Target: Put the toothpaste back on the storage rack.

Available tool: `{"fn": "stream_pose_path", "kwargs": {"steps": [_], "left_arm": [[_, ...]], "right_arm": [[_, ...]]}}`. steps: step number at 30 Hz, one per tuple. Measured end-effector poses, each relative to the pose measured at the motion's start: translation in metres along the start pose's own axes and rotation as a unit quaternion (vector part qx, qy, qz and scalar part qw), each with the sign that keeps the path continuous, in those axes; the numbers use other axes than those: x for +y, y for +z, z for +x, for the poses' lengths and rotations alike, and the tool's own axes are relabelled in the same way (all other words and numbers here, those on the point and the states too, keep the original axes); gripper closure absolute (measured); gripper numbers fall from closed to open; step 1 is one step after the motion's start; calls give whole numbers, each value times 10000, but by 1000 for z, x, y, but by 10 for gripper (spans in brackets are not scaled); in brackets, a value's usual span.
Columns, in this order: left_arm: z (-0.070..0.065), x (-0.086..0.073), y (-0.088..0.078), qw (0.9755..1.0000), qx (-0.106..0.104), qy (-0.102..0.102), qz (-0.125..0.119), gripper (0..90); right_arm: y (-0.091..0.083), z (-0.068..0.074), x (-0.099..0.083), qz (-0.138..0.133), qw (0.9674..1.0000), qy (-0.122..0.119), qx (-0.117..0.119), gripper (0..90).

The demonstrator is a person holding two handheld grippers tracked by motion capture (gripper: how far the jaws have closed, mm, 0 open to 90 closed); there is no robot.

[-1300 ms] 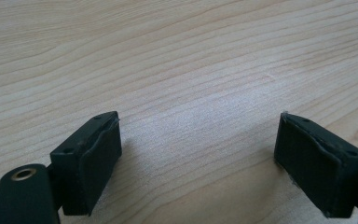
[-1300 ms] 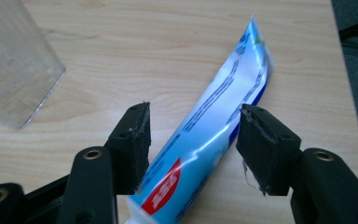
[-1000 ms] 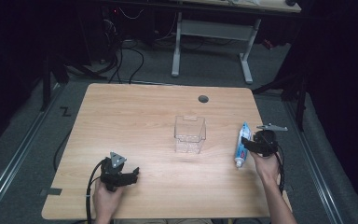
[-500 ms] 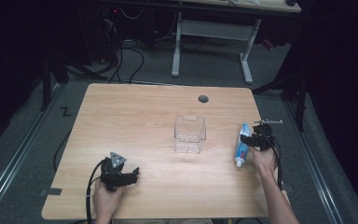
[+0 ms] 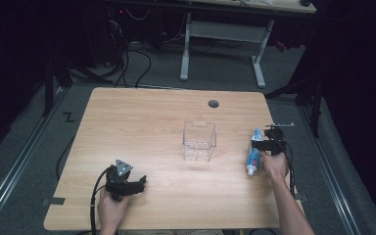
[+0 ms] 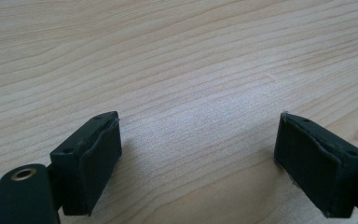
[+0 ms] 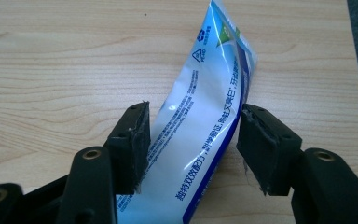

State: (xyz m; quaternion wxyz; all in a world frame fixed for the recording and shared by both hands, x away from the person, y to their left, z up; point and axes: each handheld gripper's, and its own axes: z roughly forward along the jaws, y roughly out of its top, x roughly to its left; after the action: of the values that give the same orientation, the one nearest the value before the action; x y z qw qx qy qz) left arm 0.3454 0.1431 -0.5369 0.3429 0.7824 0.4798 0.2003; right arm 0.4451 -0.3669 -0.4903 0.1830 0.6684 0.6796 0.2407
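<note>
Two grippers are working at the wooden table (image 5: 142, 122), and the right gripper (image 7: 191, 142) is doing the job in hand: its jaws are sitting on either side of a blue and white tube of toothpaste (image 7: 205, 135), the pads touching its edges, so the tube is looking gripped rather than merely straddled. In the high view the tube (image 5: 252, 154) is lying near the table's right edge, well apart from the clear plastic box (image 5: 199, 141) standing in the middle. The left gripper (image 6: 196, 154) is resting near the front left of the table with its jaws wide apart over bare wood, nothing between them. The step looks like the pick-up of the tube. The next move is probably calling for a firm hold, then a lift and a carry toward the box, keeping the soft tube from slipping or folding.
</note>
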Motion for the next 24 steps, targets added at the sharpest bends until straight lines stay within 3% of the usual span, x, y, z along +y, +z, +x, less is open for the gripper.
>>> {"fn": "stream_pose_path", "kwargs": {"steps": [11,15,24], "left_arm": [[0,0,0,10000,0,0,1,149],[0,0,0,10000,-1,0,1,149],[0,0,0,10000,-1,0,0,148]], "right_arm": [[12,7,1,170,9997,23,148,441],[18,10,1,360,9993,-29,85,451],[22,17,7,458,9988,-198,4,571]]}}
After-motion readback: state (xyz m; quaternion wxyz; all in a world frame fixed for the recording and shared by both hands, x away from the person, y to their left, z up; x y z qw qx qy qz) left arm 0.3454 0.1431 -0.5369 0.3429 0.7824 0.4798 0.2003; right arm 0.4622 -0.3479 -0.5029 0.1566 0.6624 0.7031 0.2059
